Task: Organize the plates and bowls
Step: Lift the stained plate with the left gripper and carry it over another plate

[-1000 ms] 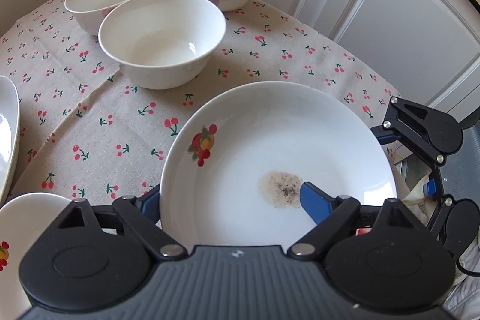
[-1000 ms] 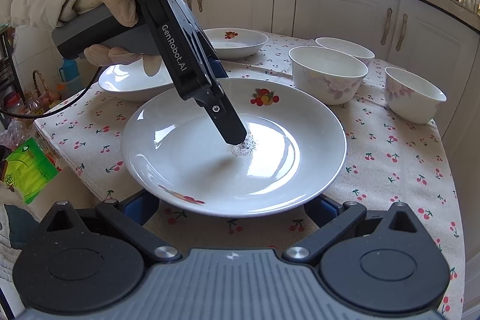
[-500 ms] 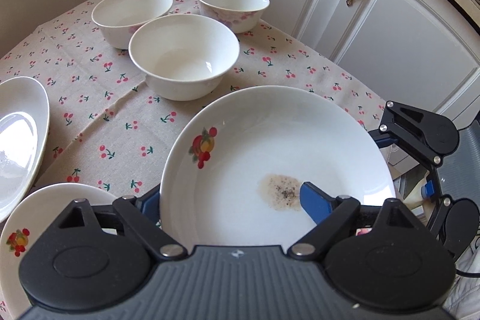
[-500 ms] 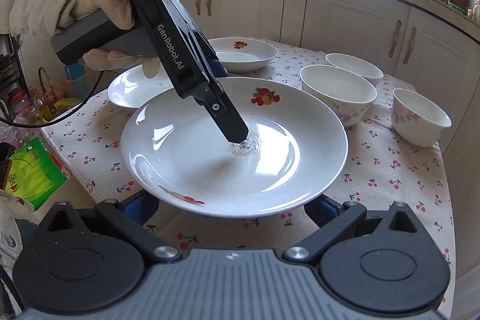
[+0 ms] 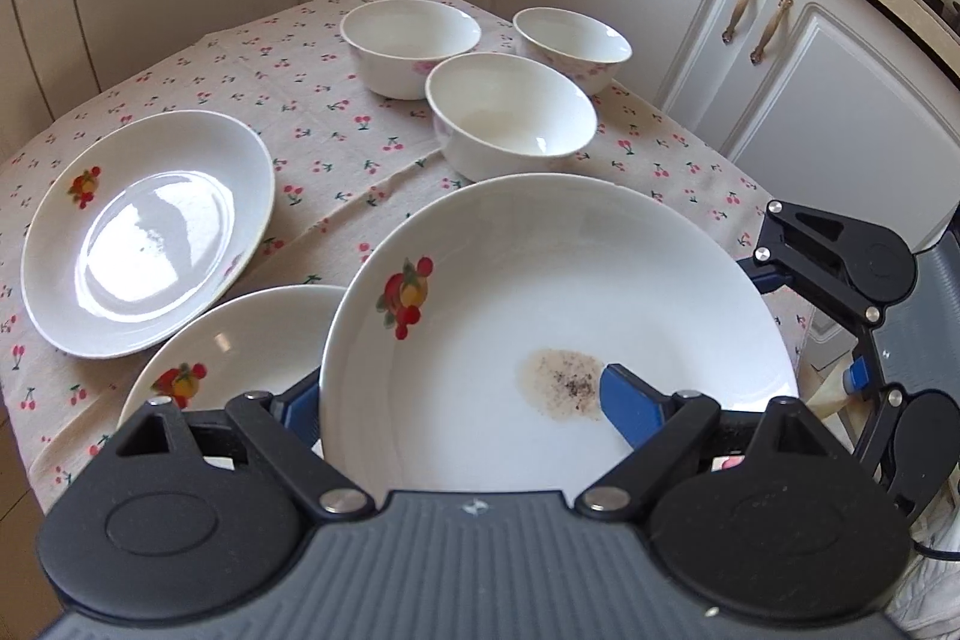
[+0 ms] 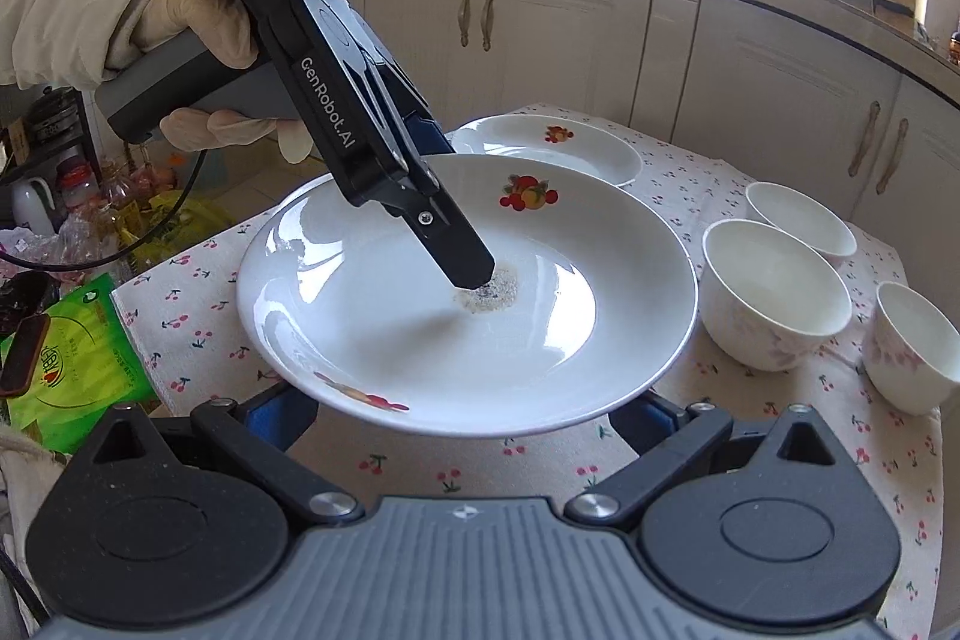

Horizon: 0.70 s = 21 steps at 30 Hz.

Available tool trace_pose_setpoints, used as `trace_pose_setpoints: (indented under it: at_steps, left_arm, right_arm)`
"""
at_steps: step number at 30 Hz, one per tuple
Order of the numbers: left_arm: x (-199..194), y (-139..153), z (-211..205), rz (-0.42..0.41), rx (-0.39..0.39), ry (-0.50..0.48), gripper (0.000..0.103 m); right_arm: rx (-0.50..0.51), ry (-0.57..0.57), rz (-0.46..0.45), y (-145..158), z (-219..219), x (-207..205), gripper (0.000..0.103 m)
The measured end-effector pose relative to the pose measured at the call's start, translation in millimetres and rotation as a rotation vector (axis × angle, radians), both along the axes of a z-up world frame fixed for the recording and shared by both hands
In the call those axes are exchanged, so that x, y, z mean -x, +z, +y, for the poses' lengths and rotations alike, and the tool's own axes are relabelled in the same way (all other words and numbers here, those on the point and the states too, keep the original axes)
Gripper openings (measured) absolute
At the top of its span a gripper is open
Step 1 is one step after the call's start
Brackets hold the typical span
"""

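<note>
My left gripper [image 5: 456, 397] is shut on the rim of a white plate [image 5: 600, 280] with a fruit print and a speckled stain, one finger above and one below, and holds it above the table. The plate also shows in the right wrist view [image 6: 540, 340], with the left gripper [image 6: 468, 274] reaching into it. My right gripper [image 6: 462, 412] is open, its fingers under the plate's near rim. Two more fruit plates [image 5: 144, 232] [image 5: 240, 340] lie at the left. Three white bowls [image 5: 510, 124] [image 5: 408, 40] [image 5: 570, 40] stand at the back.
The table has a cherry-print cloth [image 5: 336, 124]. White cabinets [image 5: 780, 70] stand close behind and to the right. A green packet [image 6: 72, 358] and clutter lie off the table's left edge in the right wrist view.
The held plate has risen and moved left, over the near fruit plate. Both plates at the left have come into fuller view. The right gripper stays open under the rim.
</note>
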State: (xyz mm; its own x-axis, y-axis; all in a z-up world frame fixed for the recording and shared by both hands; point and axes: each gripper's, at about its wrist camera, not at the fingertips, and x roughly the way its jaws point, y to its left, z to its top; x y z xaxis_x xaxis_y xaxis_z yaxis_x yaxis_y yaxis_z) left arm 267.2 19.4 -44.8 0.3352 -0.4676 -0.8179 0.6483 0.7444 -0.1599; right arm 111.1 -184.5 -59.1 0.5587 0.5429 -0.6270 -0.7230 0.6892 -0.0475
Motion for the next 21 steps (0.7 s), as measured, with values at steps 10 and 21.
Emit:
trace_pose_setpoints:
  at_steps: [10,21]
  left_arm:
    - [-7.8,-8.8,50.1,0.018,0.013,0.095,0.091]
    - [-23.8,-25.7,69.6,0.049,0.031,0.119,0.091]
  right_arm:
    - [0.013,0.080,0.034,-4.7,44.8,-27.6,0.103]
    - [0.059,0.089,0.085,-11.4,71.2,-42.9,0.103]
